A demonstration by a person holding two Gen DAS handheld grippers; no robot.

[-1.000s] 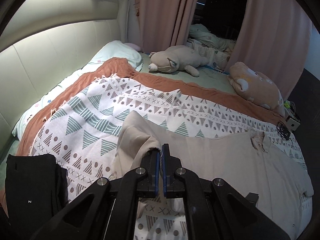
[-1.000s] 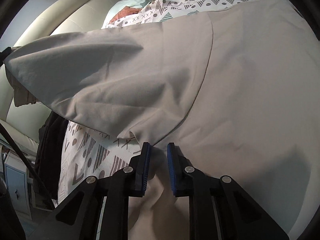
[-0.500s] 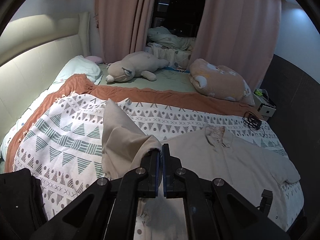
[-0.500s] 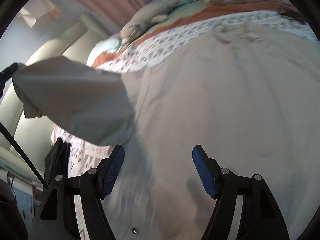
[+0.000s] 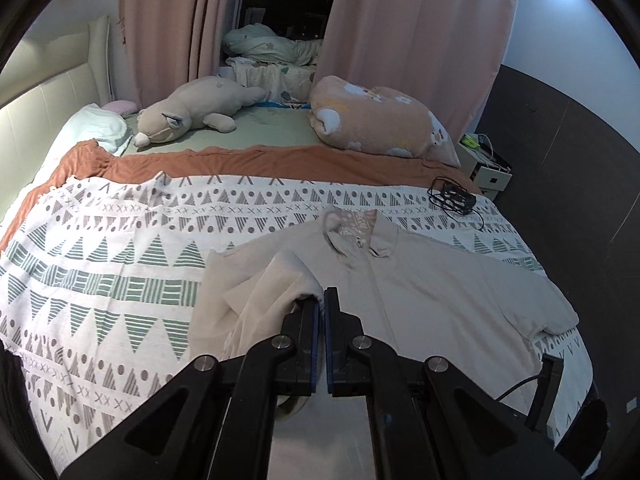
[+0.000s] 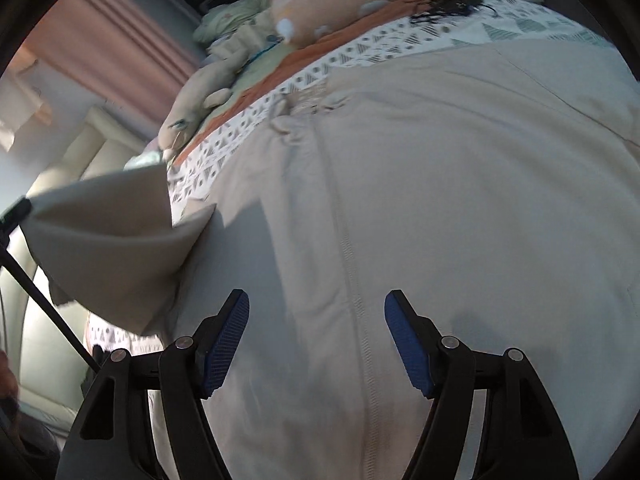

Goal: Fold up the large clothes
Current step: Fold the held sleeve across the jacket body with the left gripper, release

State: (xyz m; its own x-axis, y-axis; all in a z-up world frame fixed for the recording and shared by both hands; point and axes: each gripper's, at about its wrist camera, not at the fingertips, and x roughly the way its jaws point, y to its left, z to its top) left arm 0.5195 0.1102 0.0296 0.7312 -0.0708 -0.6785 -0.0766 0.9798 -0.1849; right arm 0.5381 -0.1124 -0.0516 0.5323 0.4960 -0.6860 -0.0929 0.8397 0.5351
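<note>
A large beige shirt (image 5: 432,280) lies face up on the patterned bedspread (image 5: 120,248), collar toward the far side. My left gripper (image 5: 322,300) is shut on the shirt's left sleeve (image 5: 276,280), holding it lifted over the shirt's left half. In the right wrist view the same shirt (image 6: 440,184) fills the frame, its placket running down the middle, and the lifted sleeve (image 6: 116,248) hangs at the left. My right gripper (image 6: 318,312) hovers open above the shirt's lower front, with nothing between its blue pads (image 6: 224,340).
A grey plush animal (image 5: 192,116) and a peach rolled blanket (image 5: 376,120) lie at the far side of the bed. A black cable bundle (image 5: 452,198) sits near the right edge, beside a small white box (image 5: 486,168). Dark clothing (image 5: 12,396) lies at the left.
My left gripper carried the sleeve rightward over the shirt body. My right gripper let go of the fabric, opened wide and swung across over the shirt front.
</note>
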